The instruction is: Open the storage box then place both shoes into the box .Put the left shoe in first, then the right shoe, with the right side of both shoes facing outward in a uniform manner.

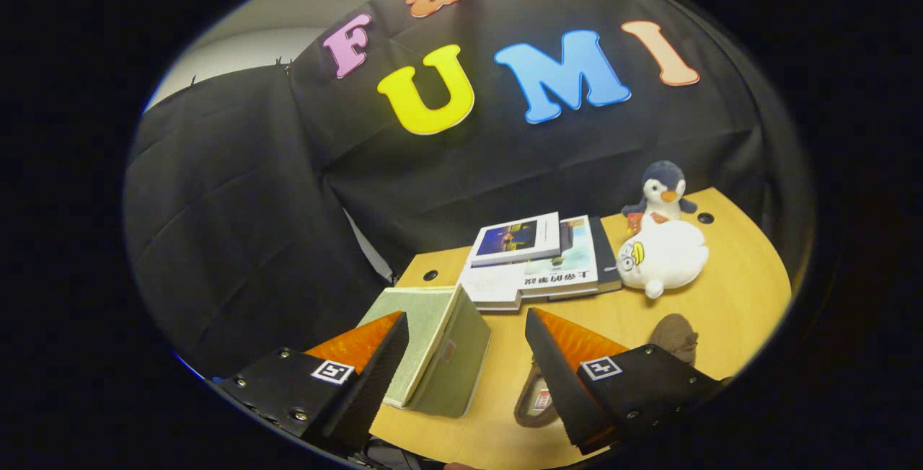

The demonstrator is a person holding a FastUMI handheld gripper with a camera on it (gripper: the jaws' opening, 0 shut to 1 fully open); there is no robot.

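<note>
Hovering above the near edge of the desk [728, 297], the gripper [465, 355] has its jaws spread wide, nothing between the fingers pressed or pinched.

Storage box [433, 340]: pale green, fabric-covered by the look, sitting near the desk's left edge, just ahead of the left finger and partly between the two. Its lid [414, 337] appears partly raised, with a thin front edge showing. Judgement: light, walls semi-stiff, cloth surface giving fair friction. Best hold is likely the lid's free edge, pinched across its thickness. The box may slide on the smooth wood if pushed sideways instead of lifted.

Shoes: one brownish shoe [537, 398] lies just behind the right finger at the near edge, mostly hidden by it; a second brown shoe [674, 337] lies just beyond the right finger, toward the right edge. Cannot tell which is left and which is right. Judgement: soft uppers, light, will deform under the pinch, so the collar or heel rim looks the firmest place to grip.

Surroundings: a stack of books [537, 261] sits toward the far edge, just behind the box. A white plush toy [663, 257] lies beside the books, and a penguin plush [663, 192] stands behind it at the far right corner.

Obstructions: the books are close behind the box and could limit how far the lid swings back. Plush toys are well apart from the box.
</note>
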